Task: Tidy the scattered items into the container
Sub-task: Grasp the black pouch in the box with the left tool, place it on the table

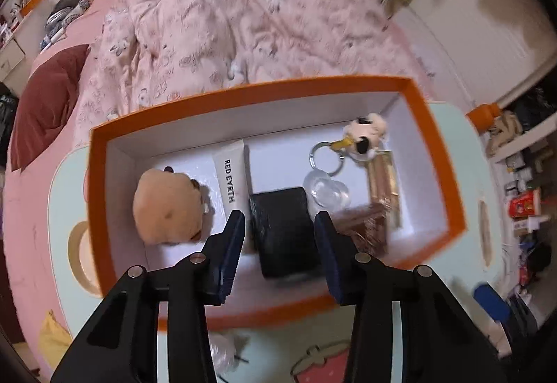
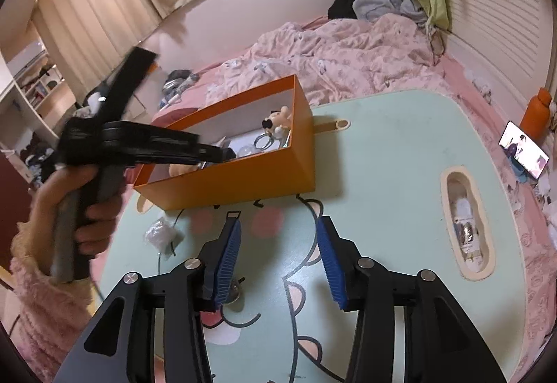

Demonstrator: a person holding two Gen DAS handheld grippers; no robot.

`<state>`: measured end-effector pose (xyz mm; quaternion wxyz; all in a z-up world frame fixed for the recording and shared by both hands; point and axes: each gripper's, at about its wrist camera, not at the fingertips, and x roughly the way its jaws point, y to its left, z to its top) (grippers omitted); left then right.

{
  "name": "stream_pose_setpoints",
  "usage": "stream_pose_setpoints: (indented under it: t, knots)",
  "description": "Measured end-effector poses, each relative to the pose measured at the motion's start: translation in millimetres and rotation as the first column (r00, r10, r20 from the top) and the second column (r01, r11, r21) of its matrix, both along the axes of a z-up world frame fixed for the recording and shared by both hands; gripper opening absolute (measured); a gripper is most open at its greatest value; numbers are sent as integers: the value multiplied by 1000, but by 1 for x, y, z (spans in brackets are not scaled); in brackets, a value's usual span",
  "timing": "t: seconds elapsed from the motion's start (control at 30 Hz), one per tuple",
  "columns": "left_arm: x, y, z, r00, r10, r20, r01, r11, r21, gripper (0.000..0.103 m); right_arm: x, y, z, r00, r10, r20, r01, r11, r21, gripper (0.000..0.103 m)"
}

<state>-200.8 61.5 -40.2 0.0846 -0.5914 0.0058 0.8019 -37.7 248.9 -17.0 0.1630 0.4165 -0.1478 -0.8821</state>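
Seen from the left wrist camera, the left gripper (image 1: 280,226) hangs over an open orange cardboard box with a white inside (image 1: 264,87), its two black fingers spread apart and holding nothing. To the left of its left finger, inside the box, lies a round tan plush toy (image 1: 169,205). Just ahead of that finger's tip lies a white tube printed RED EARTH (image 1: 229,179). Between the two fingers, lower down on the box floor, sits a black rectangular case (image 1: 282,226). Ahead of the right finger's tip lies a clear plastic heart-shaped piece (image 1: 325,191), and beyond it a metal key ring with a small white and black plush charm (image 1: 363,132) near the box's far right corner. To the right of the right finger lie a brown patterned packet (image 1: 365,226) and a slim gold and brown box (image 1: 383,181).

From the right wrist camera, the person's left hand (image 2: 94,209), in a fluffy pink sleeve, grips the left gripper's handle at the left of the view, and that gripper's fingers reach over the orange box's near rim. The right gripper (image 2: 278,243), with blue ribbed pads (image 2: 228,261), is spread apart and empty above a pale green table with cartoon prints (image 2: 383,156). The orange box stands ahead and to the left of it. A small crumpled clear plastic wrapper (image 2: 160,233) lies on the table to the left of its left finger, in front of the box.
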Motion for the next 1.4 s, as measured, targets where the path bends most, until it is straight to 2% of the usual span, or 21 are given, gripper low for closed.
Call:
stream_pose_setpoints:
  t: [0.13, 0.47, 0.73, 0.83, 1.03, 1.2, 1.3, 1.4]
  knots:
    - [3, 5, -7, 1000, -1, -2, 1, 1000, 29, 43, 0, 2, -2, 1000, 1, 3, -1, 1000, -11, 50]
    - [-13, 5, -16, 995, -20, 94, 14, 997, 70, 46, -2, 4, -7, 1000, -10, 18, 11, 1000, -21, 51]
    - [-15, -3, -20, 995, -24, 96, 10, 989, 148, 44, -4, 5, -7, 1000, -16, 21, 17, 1000, -23, 51]
    - [-12, -7, -16, 994, -26, 104, 3, 977, 215, 44, -3, 6, -7, 1000, -24, 19, 24, 999, -25, 53]
    - [7, -19, 27, 1000, -26, 0, 25, 959, 284, 44, -3, 9, -7, 999, -32, 18, 32, 999, -29, 53]
    - [51, -29, 68, 994, -52, -93, 82, 932, 352, 44, -4, 3, -7, 1000, -16, 23, 16, 1000, -17, 53]
    - [85, -29, 70, 989, -77, -126, 118, 924, 364, 44, -3, -3, -7, 1000, -2, 24, 2, 1000, -8, 53]
    - [115, -28, 51, 989, -100, -113, 137, 912, 386, 44, -3, -9, -9, 999, 12, 30, -12, 1000, -2, 53]
